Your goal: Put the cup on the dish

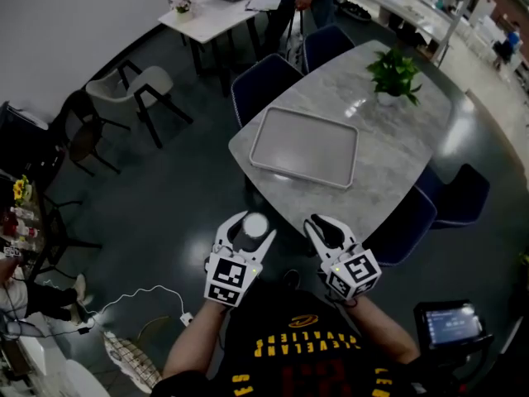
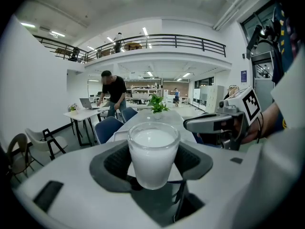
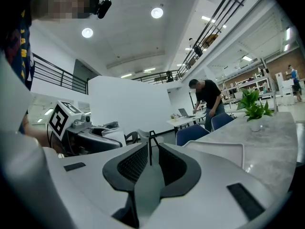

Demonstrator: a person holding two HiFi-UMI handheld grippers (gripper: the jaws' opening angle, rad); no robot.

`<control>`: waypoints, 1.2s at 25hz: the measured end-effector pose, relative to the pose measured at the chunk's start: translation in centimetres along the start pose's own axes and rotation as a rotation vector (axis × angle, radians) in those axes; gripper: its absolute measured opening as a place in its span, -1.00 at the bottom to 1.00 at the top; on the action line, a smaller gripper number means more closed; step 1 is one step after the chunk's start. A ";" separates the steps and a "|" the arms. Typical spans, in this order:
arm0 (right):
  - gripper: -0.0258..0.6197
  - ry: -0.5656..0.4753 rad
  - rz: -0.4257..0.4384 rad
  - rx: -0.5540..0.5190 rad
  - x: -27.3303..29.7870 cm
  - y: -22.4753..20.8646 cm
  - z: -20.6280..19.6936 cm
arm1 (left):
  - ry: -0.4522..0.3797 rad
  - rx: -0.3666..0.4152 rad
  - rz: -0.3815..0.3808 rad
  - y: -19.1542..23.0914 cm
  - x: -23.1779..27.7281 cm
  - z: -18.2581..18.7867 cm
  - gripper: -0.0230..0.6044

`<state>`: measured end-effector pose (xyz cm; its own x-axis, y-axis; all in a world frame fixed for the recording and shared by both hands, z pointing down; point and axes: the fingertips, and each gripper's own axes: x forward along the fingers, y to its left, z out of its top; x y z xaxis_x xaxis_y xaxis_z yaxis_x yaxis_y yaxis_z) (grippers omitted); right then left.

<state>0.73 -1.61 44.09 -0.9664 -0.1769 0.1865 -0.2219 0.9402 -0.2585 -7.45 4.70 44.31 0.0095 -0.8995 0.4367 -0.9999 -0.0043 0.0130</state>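
holding: the left hand-held gripper (image 1: 249, 227) has its jaws spread wide, with the pads pressed on the sides of the cup (image 1: 254, 223).
cup: clear glass, upright, filled nearly to the rim with something white; in the left gripper view it (image 2: 153, 151) fills the whole gap between the jaws.
cup's place: in the air in front of the person, short of the near edge of the surface (image 1: 388, 176) and over the dark floor (image 1: 149, 222), well apart from the dish.
right hand-held gripper (image 1: 326, 227): its jaws stand almost together with only a slim gap left; the right gripper view shows nothing between the pads (image 3: 136, 163). it sits just beside the left one, at about the same height.
dish (image 1: 304, 148): a pale grey rectangular tray with rounded corners and a raised rim, lying flat on the near left part of the surface.
surface: a grey marbled table top with rounded corners.
plant (image 1: 395, 74): small and green, in a white pot, standing on the far end of the surface beyond the dish and apart from it.
chairs (image 1: 263, 81): dark blue, drawn up around the surface.
background: a person (image 2: 113, 93) leans over a white table (image 1: 211, 15) that carries a laptop, well beyond the surface.
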 end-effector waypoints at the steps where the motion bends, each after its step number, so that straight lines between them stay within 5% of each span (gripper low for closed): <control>1: -0.68 -0.001 -0.004 0.000 0.0 -0.3 0.1 | -0.002 0.000 -0.003 0.0 0.3 0.2 -0.09; 10: -0.68 -0.003 -0.071 0.003 1.2 -4.0 0.3 | -0.023 0.020 -0.051 1.8 4.5 1.2 -0.09; 12: -0.91 -0.022 -0.080 -0.010 1.5 -4.5 1.1 | -0.031 0.028 -0.067 2.5 5.5 1.6 -0.09; 30: -0.91 -0.035 -0.224 0.001 9.4 -11.3 4.7 | -0.034 0.118 -0.181 9.4 14.2 5.5 -0.09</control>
<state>-6.44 -15.25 44.27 -0.8968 -0.3911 0.2066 -0.4316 0.8761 -0.2148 -16.79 -10.50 45.72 0.1911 -0.8937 0.4060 -0.9761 -0.2167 -0.0177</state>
